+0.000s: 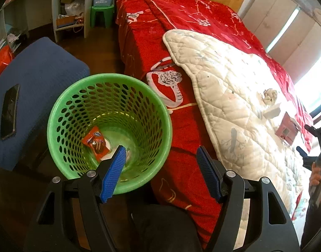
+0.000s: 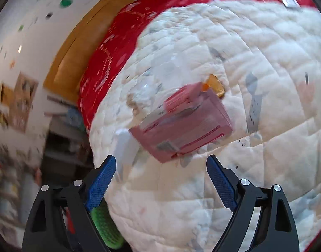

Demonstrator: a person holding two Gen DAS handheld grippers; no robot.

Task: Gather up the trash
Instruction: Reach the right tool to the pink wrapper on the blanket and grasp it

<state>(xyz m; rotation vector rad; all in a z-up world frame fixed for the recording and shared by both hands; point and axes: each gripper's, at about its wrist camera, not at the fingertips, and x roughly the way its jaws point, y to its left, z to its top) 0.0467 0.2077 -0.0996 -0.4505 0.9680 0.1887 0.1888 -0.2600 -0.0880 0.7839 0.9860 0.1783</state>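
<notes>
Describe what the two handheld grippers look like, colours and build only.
Both match: the left gripper and the right gripper each have two black, triangular cut-out arms joined by round silver pivot bolts. The fingers wear blue pads with a fine ribbed, saw-toothed texture. No cables or markings show, and no sleeve is clearly visible.

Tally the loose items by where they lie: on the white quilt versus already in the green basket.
On the white quilt: 3, a pink box, a white box and a crumpled wad.
In the green basket: 1, an orange wrapper.
Total: 4
</notes>
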